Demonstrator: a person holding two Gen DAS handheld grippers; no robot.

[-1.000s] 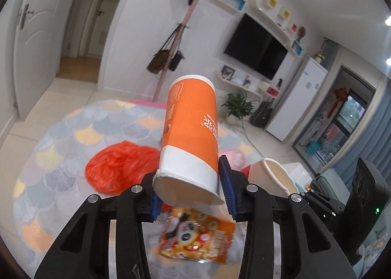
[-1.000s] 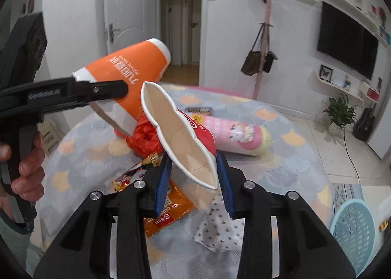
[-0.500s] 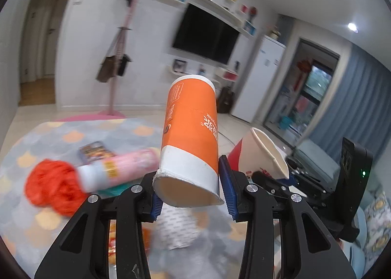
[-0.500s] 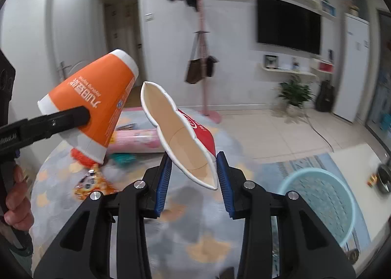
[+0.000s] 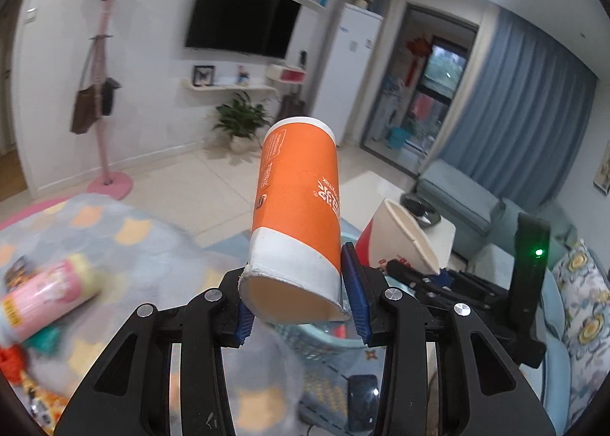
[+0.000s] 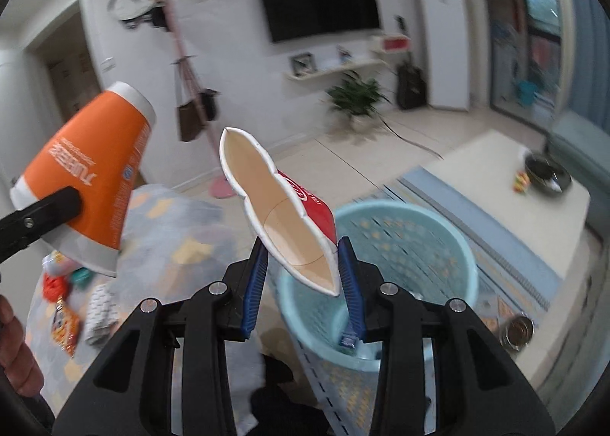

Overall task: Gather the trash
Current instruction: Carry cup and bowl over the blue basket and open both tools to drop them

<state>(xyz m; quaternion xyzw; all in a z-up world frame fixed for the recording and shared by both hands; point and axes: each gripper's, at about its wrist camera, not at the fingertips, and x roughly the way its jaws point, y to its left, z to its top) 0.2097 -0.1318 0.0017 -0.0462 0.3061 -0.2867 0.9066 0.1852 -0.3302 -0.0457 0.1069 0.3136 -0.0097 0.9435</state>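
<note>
My left gripper (image 5: pixel 299 306) is shut on an orange and white paper cup (image 5: pixel 299 214), held in the air; the cup also shows in the right wrist view (image 6: pixel 91 184). My right gripper (image 6: pixel 303 275) is shut on a squashed red and white paper cup (image 6: pixel 282 214), held above the near rim of a light blue plastic basket (image 6: pixel 438 230). The red cup also shows in the left wrist view (image 5: pixel 396 237), to the right of the orange cup. The basket (image 5: pixel 316 340) is partly hidden behind my left gripper.
On the patterned rug lie a pink tube (image 5: pixel 45 302), a red bag (image 6: pixel 53 283), a snack packet (image 6: pixel 65 325) and a dotted wrapper (image 6: pixel 99 306). A white low table (image 6: pixel 507 184) with a dark bowl stands right of the basket. A sofa (image 5: pixel 457 199) is at the far right.
Both grippers have swung right, away from the rug and its litter, carrying their cups. The blue basket has come from the right edge to directly under the right gripper.
</note>
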